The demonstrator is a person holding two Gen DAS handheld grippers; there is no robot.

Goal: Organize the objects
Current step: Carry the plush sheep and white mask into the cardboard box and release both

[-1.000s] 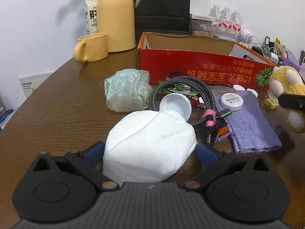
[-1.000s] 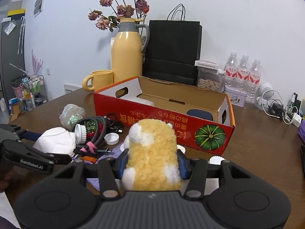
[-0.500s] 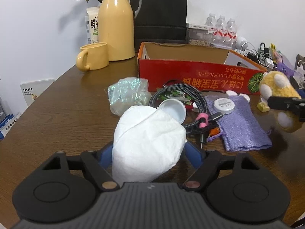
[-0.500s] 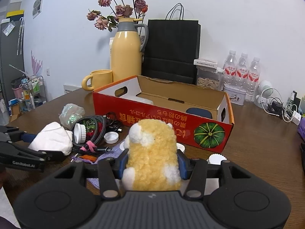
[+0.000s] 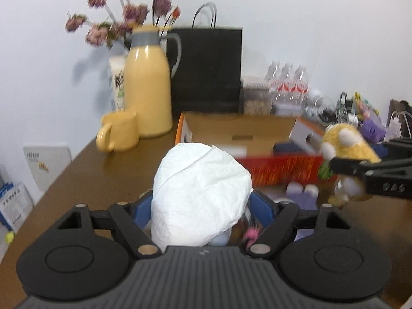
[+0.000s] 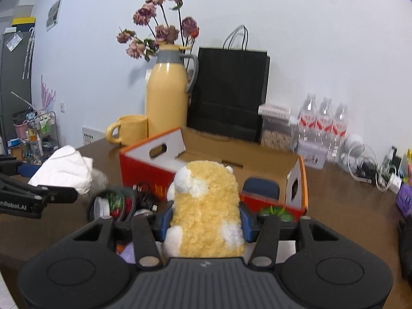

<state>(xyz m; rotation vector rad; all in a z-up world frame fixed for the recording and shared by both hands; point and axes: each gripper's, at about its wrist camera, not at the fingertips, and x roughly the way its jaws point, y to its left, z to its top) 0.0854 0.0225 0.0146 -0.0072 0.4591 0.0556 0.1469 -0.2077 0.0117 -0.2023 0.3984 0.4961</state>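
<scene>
Both tongs have risen off the tabletop (image 5: pixel 85 170): left tongs (image 5: pixel 200 206) clenched on white bundle (image 5: pixel 200 193), right tongs (image 6: pixel 204 221) on plush toy (image 6: pixel 206 206); open box (image 6: pixel 231 154) lies just ahead.

On the arm of my left gripper (image 6: pixel 38 200), at the left edge of the right-hand view, I can read white letters "nRobot.AI"; the start of the word is cut off by the frame. The red front of the cardboard box (image 5: pixel 280 170) carries a row of orange characters, but they are upside down and too blurred for me to read. The white carton (image 5: pixel 118 82) behind the yellow mug at the far left has dark print I cannot make out. The water bottles (image 6: pixel 324 121) at the far right wear red and white labels, illegible here. Nothing else is readable.
</scene>
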